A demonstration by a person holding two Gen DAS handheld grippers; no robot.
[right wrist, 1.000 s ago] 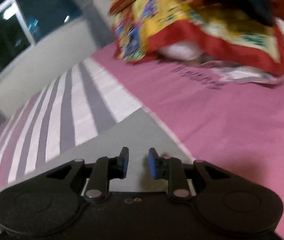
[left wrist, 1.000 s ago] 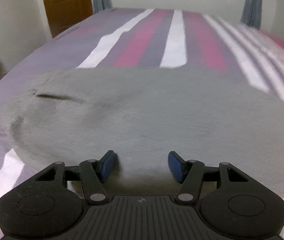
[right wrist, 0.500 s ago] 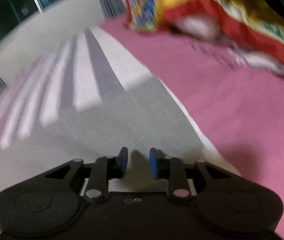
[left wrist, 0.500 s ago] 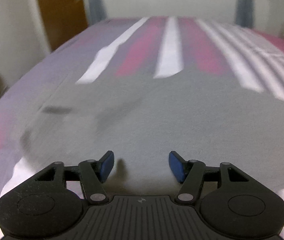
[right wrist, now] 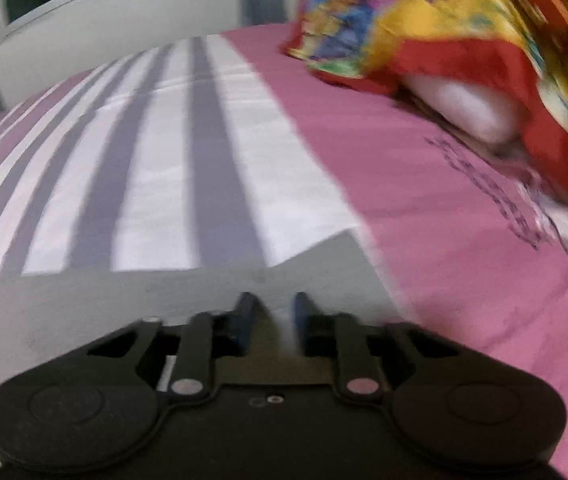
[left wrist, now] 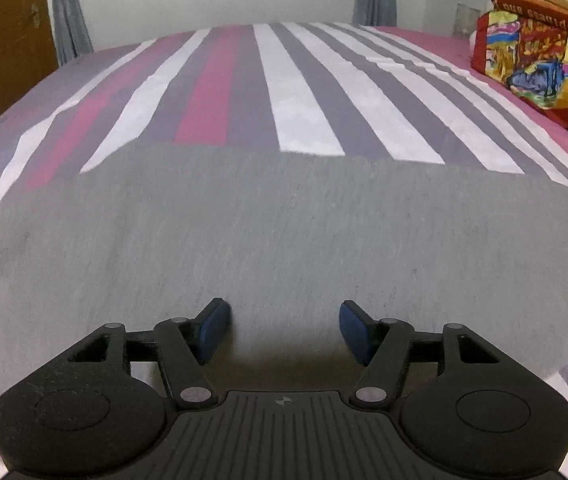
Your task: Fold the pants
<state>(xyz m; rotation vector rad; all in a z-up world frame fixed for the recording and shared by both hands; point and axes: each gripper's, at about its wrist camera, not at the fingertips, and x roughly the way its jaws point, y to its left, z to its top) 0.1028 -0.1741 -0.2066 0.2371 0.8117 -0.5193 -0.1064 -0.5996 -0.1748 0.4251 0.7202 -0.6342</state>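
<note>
A brown wooden door [left wrist: 2, 36] and grey curtains [left wrist: 66, 20] frame the far left of the bedroom, where a bedsheet striped in purple, pink and white [left wrist: 295, 92] covers the bed. The grey knit pants [left wrist: 268, 240] lie spread flat across the near part of that sheet, their far edge running straight from side to side. Above the cloth, the left gripper [left wrist: 282, 326] hangs with its blue-padded fingers spread wide and nothing between them. Farther right, the right gripper [right wrist: 270, 322] sits over the pants' right-hand corner [right wrist: 323, 256], beside the plain pink stretch of the sheet; its fingers are nearly together with a narrow gap, and the blurred view does not show whether any cloth is caught there. A bright yellow-and-red patterned quilt [right wrist: 463, 28] is piled at the far right over a white pillow [right wrist: 471, 108]. The likely risk is an uneven fold: with one side ungripped, a lift from the right alone would drag the fabric askew and bunch it. A pinch taken too deep could also gather the sheet along with the pants.
</note>
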